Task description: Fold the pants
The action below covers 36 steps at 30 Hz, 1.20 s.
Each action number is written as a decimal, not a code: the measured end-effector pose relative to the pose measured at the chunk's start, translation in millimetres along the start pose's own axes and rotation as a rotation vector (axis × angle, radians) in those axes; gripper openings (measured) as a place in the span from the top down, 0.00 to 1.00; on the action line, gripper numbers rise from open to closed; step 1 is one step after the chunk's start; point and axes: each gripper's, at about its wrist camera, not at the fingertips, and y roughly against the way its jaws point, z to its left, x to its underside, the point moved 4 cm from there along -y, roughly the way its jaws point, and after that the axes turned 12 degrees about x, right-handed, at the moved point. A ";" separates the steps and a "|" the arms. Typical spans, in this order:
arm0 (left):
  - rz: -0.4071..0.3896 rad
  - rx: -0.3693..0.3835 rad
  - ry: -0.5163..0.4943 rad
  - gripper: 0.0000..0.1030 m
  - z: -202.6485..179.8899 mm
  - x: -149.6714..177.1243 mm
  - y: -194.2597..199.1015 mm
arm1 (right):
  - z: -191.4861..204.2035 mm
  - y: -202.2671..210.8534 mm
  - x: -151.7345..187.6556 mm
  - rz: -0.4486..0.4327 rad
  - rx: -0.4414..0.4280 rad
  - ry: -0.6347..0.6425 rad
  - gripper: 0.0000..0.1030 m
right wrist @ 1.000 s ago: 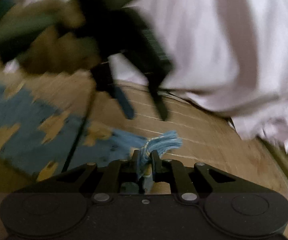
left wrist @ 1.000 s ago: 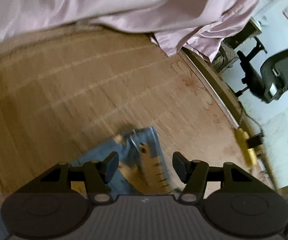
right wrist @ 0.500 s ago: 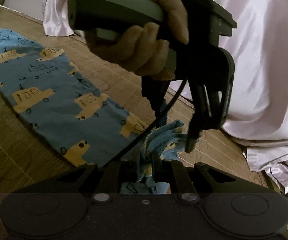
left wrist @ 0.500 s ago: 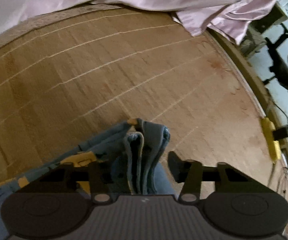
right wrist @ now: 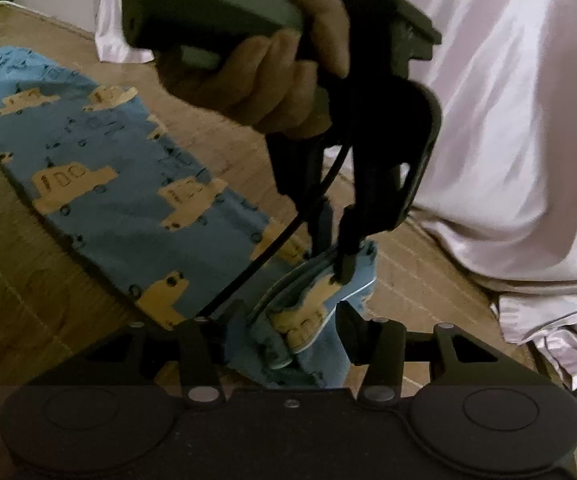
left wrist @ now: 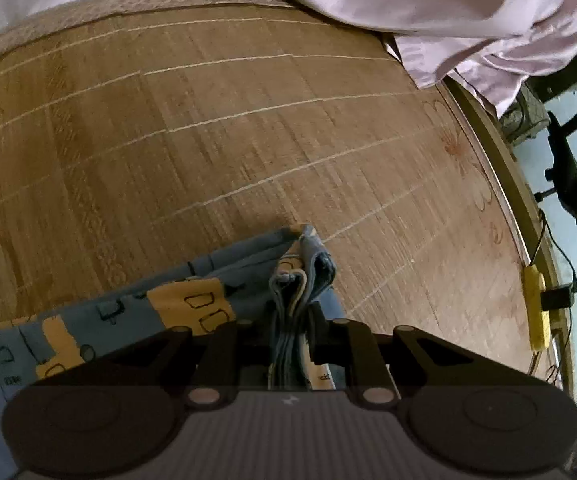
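On the woven mat (left wrist: 208, 120) lie the pants (right wrist: 100, 184). They are blue with little yellow cars. In the right wrist view they stretch flat from 10 o'clock down toward 6 o'clock. At that end the cloth is bunched up in a thick wad.

The left gripper (left wrist: 293, 320) has its fingers squeezed tight on that wad. A hand (right wrist: 272, 80) holds it from above. The right gripper (right wrist: 272, 328) is at 6 o'clock, just beside the same wad. Its fingers are spread wide and some loose cloth lies between them, but they are not pinching it.

What could go wrong? Only one gripper has the pants right now, so if it lifts, the end may twist and hang crooked. The wad has many layers, and one could slip out of the pinch. Then the fold would come out lumpy. The loose cloth between the wide fingers could also snag on one of them when the pants move, and that would tug the flat part out of place.

The two grippers are very close, almost touching, so they could bump. A black cord hangs down by the wad and could get caught in the fold.

The pink sheet (right wrist: 508, 120) is piled at 3 o'clock, close to the wad. A big swing that way could drag the pants into it. The yellow power strip (left wrist: 534, 312) sits at the mat's edge at 3 o'clock in the left wrist view, well apart, so it is not much to worry about.
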 end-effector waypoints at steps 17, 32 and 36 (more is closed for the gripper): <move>-0.039 0.045 0.063 0.90 -0.8 5.5 34.4 | -10.0 20.1 -13.7 -0.037 -0.030 -0.070 0.84; -0.130 0.015 0.094 0.90 91.4 73.9 124.8 | 82.9 38.9 -81.5 -0.022 -0.271 0.056 0.84; -0.143 0.024 0.118 0.90 120.3 88.3 121.3 | 101.9 29.5 -80.0 0.018 -0.314 0.058 0.84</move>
